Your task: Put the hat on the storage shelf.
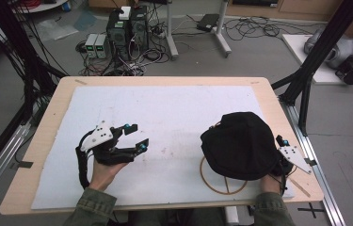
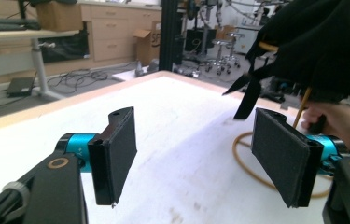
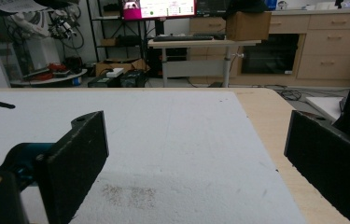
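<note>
The table [image 1: 42, 136] is a pale wooden top, almost wholly covered by a white mat [image 1: 174, 117] with faint brown stains near its middle.

On the mat, at about 4 o'clock from its centre, sits a black cloth [image 1: 240, 145], a rounded, domed heap. In the left gripper view the cloth [image 2: 322, 42] is raised above the mat, with a dark strap [image 2: 248, 95] hanging from its edge. Under it, at its 6 o'clock side, a thin tan ring [image 1: 221, 186] lies on the mat; part of the ring is hidden by the cloth, and a straight tan rod crosses inside it.

The left gripper [image 1: 134, 137] is at about 8 o'clock from the mat's centre, held in the left hand [image 1: 104, 172], well apart from the cloth. Its jaws stand wide apart with only bare mat between them; the pads [image 2: 116, 154] grip nothing.

The right gripper [image 1: 291, 157] is at the cloth's 4 o'clock edge, just beside it, near the table's right rim; from above its jaws are hidden. In the right gripper view the jaws are spread wide, empty, with mat and table edge between them.
</note>
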The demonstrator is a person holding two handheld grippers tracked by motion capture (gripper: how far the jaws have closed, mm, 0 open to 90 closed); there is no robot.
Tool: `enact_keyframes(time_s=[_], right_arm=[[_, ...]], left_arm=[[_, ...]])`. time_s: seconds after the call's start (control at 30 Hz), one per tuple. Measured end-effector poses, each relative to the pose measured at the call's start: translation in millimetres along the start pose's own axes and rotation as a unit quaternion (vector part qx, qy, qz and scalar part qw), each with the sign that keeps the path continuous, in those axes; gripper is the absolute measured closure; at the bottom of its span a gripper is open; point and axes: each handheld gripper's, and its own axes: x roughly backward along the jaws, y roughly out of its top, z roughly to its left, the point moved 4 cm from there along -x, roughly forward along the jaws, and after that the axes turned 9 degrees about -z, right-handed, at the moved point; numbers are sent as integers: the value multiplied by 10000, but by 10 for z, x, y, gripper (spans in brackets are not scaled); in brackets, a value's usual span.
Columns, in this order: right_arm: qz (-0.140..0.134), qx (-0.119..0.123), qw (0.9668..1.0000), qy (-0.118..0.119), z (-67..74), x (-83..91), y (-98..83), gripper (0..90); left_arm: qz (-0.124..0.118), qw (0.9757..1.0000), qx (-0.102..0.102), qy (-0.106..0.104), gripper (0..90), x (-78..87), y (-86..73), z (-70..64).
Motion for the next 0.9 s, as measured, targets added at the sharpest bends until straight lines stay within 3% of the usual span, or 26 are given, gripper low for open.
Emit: enact_keyframes(time_s=[0.3, 0.53, 0.63, 0.73, 0.83, 0.9], right_arm=[[-35, 23, 10000, 14, -6, 11, 8, 54], [-28, 1, 10000, 0, -14, 18, 10, 54], [-31, 38, 10000, 12, -8, 12, 5, 54], [-7, 24, 10000, 10, -2, 13, 4, 54], [-3, 14, 10000, 5, -3, 12, 4, 54], [-12, 20, 10000, -3, -4, 11, 6, 54]], left_arm=[[142, 9993, 17, 342, 299, 234, -137, 94], [137, 9963, 59, 846, 301, 509, -236, 277], [57, 9935, 152, 1127, 300, 647, -276, 375], [-21, 9895, 107, 1440, 290, 770, -312, 459], [-97, 9837, 52, 1794, 274, 892, -351, 540], [-172, 9785, 1, 2054, 255, 962, -359, 591]])
